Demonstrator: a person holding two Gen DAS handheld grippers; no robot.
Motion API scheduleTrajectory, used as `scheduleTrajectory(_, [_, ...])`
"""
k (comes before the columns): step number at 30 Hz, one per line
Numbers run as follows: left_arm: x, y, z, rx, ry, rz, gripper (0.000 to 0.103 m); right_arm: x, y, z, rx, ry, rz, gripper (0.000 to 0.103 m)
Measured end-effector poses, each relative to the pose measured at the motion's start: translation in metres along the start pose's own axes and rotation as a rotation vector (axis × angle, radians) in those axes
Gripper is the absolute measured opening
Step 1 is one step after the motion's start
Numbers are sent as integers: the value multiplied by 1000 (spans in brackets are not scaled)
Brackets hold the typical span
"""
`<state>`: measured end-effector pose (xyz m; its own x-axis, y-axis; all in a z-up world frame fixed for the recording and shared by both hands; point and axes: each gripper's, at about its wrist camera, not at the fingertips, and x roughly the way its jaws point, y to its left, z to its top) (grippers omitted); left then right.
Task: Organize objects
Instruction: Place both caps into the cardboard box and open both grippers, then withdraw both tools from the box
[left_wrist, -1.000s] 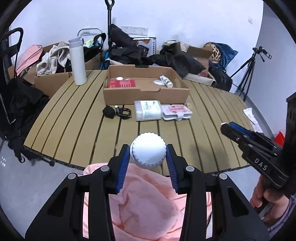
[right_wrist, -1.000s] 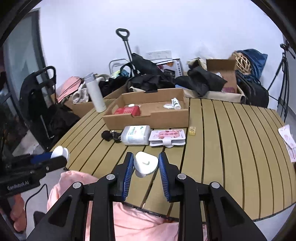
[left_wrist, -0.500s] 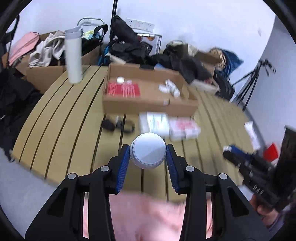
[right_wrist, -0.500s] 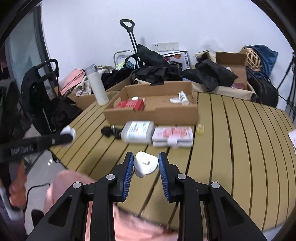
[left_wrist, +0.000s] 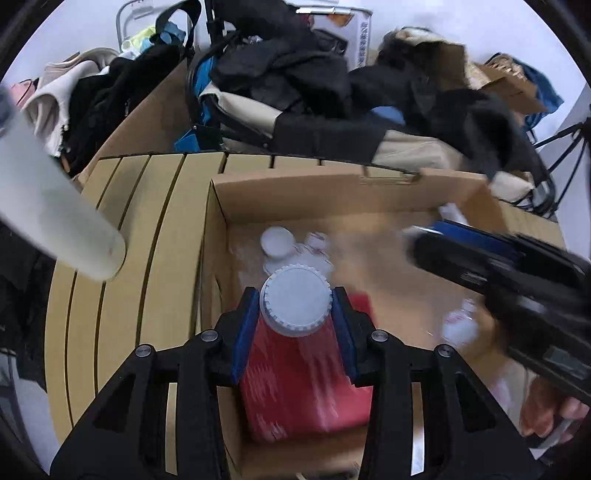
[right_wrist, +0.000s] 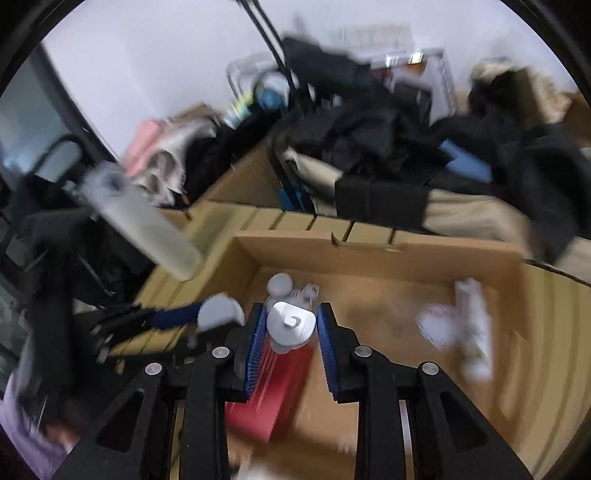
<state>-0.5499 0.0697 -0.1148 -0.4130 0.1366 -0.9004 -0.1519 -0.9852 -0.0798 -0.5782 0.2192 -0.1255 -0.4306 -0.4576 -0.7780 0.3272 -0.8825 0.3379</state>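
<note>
left wrist: left gripper (left_wrist: 295, 317) clamped on white cap (left_wrist: 295, 301), above box (left_wrist: 332, 188) over red pack (left_wrist: 306, 384), drop is straight down | right wrist: right gripper (right_wrist: 290, 328) clamped on white piece (right_wrist: 291, 322), over box's left end, tube (right_wrist: 474, 325) lies lengthwise far right

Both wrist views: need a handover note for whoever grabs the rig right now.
Left tool: shut on the white ribbed-cap bottle, held over the cardboard box, above the red pack.
Right tool: shut on the small white piece, also over the box.
Done: the red pack, a small white lid and a tube lie in the box.
Left: release both items into the box.
</note>
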Motion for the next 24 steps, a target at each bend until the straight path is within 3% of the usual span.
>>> scheduleTrajectory(3, [17, 9, 6, 20, 24, -14, 37, 52, -10, 16, 36, 52, -24, 31])
scheduleTrajectory(6, [19, 13, 3, 34, 19, -29, 42, 89, -24, 21, 125, 127, 20, 33])
scheduleTrajectory(9, [8, 14, 0, 31, -2, -32, 48, 99, -27, 21, 137, 157, -11, 41])
scheduleTrajectory(10, [2, 13, 0, 37, -19, -28, 50, 92, -26, 20, 138, 126, 4, 43])
scheduleTrajectory(12, [-18, 12, -5, 34, -49, -4, 51, 72, -24, 18, 144, 86, 27, 62])
scheduleTrajectory(13, [-29, 11, -9, 31, -62, -6, 51, 59, -21, 17, 147, 67, 24, 64])
scheduleTrajectory(18, [-108, -4, -49, 47, -167, 42, 61, -38, 14, -7, 46, -46, -50, 64])
scheduleTrajectory(20, [-137, -9, -76, 31, -208, 50, 64, -82, 29, -29, 6, -99, -66, 64])
scheduleTrajectory(24, [-181, -14, -146, -14, -231, -5, 68, -166, 54, -97, -25, -202, -23, 64])
